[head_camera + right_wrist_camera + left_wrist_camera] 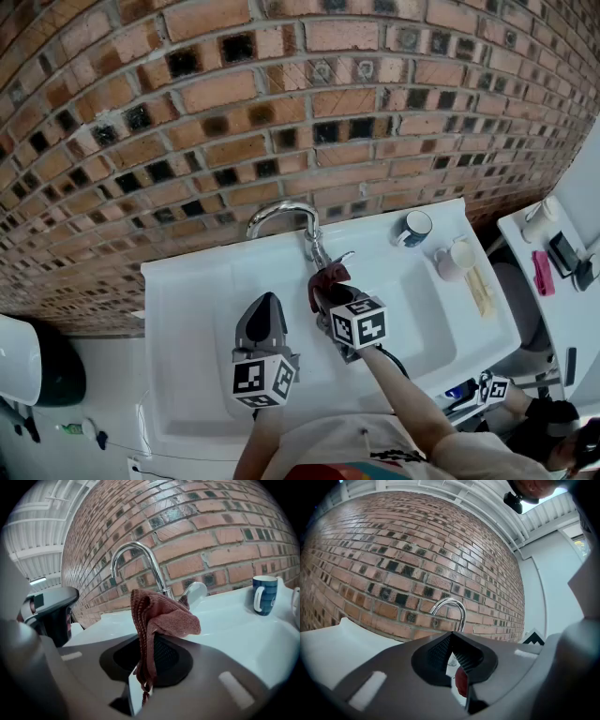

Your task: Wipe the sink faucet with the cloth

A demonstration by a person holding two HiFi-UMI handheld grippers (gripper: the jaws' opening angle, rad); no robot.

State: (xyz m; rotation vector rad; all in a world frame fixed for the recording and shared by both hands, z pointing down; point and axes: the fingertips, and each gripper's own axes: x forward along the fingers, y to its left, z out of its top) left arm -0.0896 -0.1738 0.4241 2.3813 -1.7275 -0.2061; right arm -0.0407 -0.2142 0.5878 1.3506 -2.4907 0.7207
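A chrome arched faucet (281, 217) stands at the back of the white sink (187, 309), in front of the brick wall. My right gripper (328, 289) is shut on a reddish-brown cloth (328, 277) just in front of the faucet's base. In the right gripper view the cloth (161, 613) sticks up from between the jaws of that gripper (149, 639) and folds over, with the faucet (136, 550) close behind it. My left gripper (264, 305) hangs over the basin to the left, shut and holding nothing. The left gripper view shows the faucet (452, 604) beyond its jaws.
A blue mug (413, 228) and a pale cup (453, 258) stand on the sink's right ledge. The brick wall (281, 94) rises directly behind the faucet. A white side counter (562, 300) with small items lies at the far right, and a dark round object (56, 366) at the left.
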